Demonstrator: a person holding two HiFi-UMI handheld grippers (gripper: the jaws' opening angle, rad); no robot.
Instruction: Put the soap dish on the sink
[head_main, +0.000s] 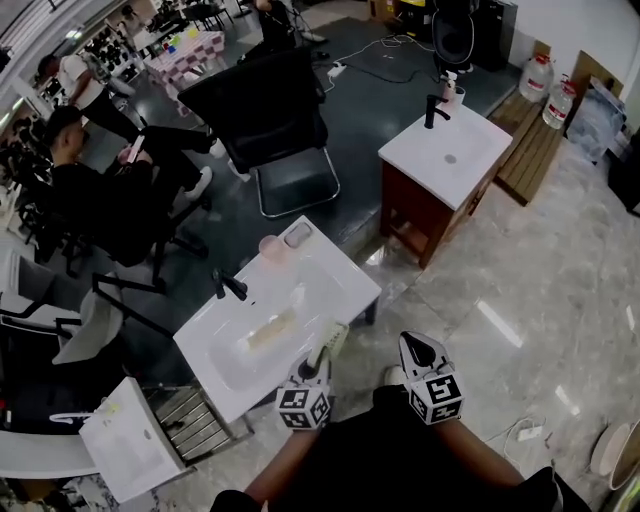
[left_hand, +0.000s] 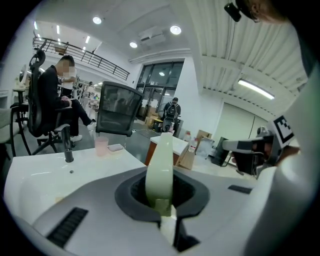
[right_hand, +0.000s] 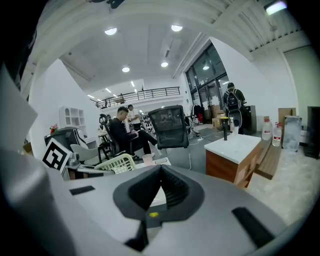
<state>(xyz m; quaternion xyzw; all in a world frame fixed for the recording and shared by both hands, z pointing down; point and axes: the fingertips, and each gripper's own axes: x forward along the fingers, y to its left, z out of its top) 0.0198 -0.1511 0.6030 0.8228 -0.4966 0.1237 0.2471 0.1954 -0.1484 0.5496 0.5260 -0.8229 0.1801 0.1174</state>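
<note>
The white sink (head_main: 330, 280) stood in front of the person, one corner pointing toward them. The left gripper (head_main: 318, 368) reached over the sink's near right edge. Its jaws were pressed tight on the soap dish (head_main: 334, 338), a pale green slotted piece. In the left gripper view the dish (left_hand: 160, 165) stood on edge between the pads, rising straight up out of the left gripper (left_hand: 161, 200). Whether it touched the sink top could not be told. The right gripper view showed the same dish (right_hand: 116, 163) from the side, its slots plain to see.

The right gripper (head_main: 420, 350) hung beside the sink, off its near corner and over the floor. In its own view the right gripper (right_hand: 160, 170) had its jaws pressed together with nothing between them.

On the sink top a black faucet (head_main: 230, 287) stood at the left edge behind the basin. A pale bar (head_main: 272, 328) lay in the basin. At the far corner stood a pink cup (head_main: 272, 247), and just beside it lay a small tray (head_main: 298, 235).
</note>
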